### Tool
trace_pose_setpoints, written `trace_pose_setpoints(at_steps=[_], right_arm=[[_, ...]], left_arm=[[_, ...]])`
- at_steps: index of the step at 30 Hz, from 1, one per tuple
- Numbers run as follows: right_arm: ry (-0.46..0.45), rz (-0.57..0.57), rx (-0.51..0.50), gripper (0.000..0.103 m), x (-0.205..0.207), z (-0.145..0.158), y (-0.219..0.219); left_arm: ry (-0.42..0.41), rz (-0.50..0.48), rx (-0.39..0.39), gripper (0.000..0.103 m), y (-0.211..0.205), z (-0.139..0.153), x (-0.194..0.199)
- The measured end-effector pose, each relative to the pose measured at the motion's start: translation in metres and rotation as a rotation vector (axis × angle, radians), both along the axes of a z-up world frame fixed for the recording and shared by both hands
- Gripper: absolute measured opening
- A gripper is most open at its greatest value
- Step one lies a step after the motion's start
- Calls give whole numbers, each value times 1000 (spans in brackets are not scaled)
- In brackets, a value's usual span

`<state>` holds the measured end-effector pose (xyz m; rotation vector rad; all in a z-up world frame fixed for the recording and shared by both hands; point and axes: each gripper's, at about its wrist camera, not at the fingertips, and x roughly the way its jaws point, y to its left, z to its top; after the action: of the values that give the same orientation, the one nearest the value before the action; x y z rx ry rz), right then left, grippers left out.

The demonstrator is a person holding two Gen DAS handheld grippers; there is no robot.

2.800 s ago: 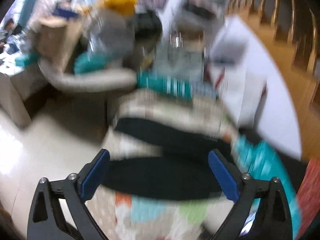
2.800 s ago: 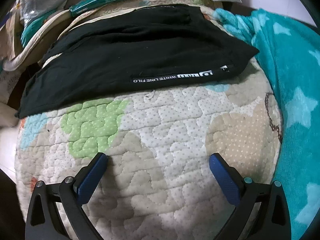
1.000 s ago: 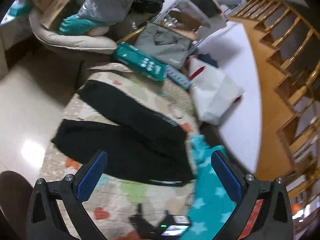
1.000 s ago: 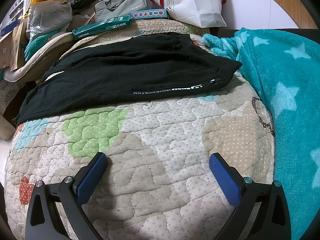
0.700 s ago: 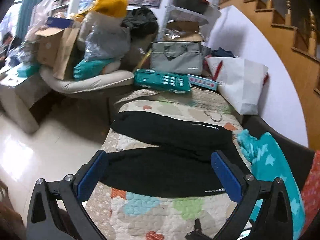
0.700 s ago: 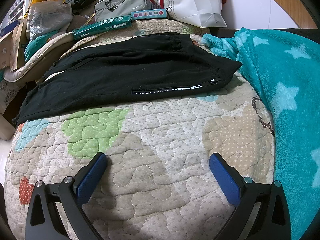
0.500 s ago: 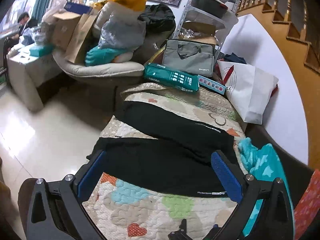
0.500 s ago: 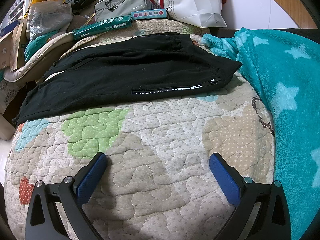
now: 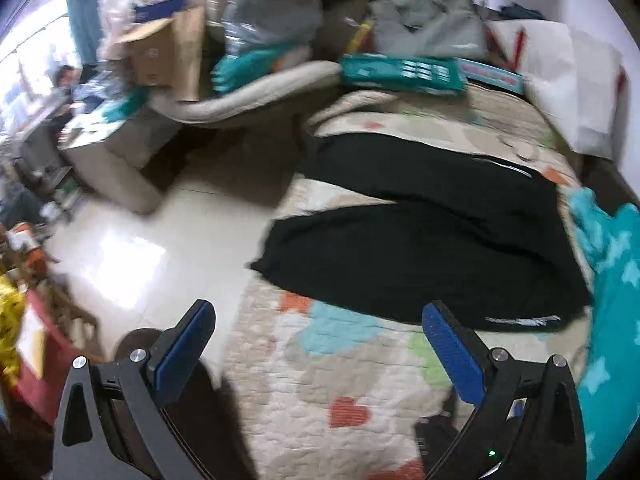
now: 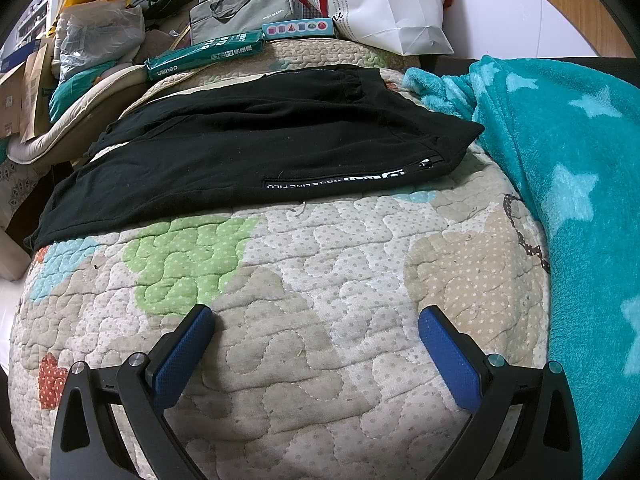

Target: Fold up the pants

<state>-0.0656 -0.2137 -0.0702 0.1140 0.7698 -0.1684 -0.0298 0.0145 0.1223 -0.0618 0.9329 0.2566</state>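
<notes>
black pants [image 10: 256, 148] flat on quilted mat [image 10: 320, 280], ahead of both tools | long axis crosswise, waistband right, cuffs left | left tool [image 9: 316, 328] wide open, empty | right tool [image 10: 316, 332] wide open, empty, low over mat

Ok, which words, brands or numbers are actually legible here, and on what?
"WHITE LINE FILO", upside down: white strip on the black pants.
"deli" and "A4": green paper pack, upside down.
"PASON", mirrored or upside down: grey bag.
White paper bag: lettering too small.
Left wrist view: blurred, unreadable.
</notes>
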Motion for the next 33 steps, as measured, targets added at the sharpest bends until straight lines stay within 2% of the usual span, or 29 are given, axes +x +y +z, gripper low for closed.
trace_pose_setpoints(at_steps=[4,8,9,11,14,17,19,20,22,27,30,33], right_arm=[[0,0,0,103,0,0,0],[0,0,0,103,0,0,0],[-1,0,0,103,-1,0,0],[0,0,0,103,0,0,0],[-1,0,0,103,0,0,0],[-9,20,49,103,2,-2,-6],[-13,21,54,103,2,-2,-8],[3,13,-1,103,4,-1,1],[-1,6,-27,103,2,0,4],[-2,12,11,103,3,0,1],[11,8,2,103,9,-1,-1],[24,52,49,103,12,2,-9]], left_arm=[[-68,-85,-90,103,-3,0,-5],[-216,-10,-231,103,16,9,-23],[-219,7,-237,103,19,9,-25],[-212,-20,-261,103,24,5,-21],[-168,-95,-169,103,28,-8,-6],[-189,-79,-95,103,39,-22,-3],[-200,-61,-102,103,48,-32,-3],[-197,-60,-107,103,50,-36,-4],[-188,-74,-107,103,53,-43,-6],[-274,-117,-19,103,54,-42,-17],[-271,-139,-7,103,54,-39,-20],[-280,-166,30,103,56,-26,-26]])
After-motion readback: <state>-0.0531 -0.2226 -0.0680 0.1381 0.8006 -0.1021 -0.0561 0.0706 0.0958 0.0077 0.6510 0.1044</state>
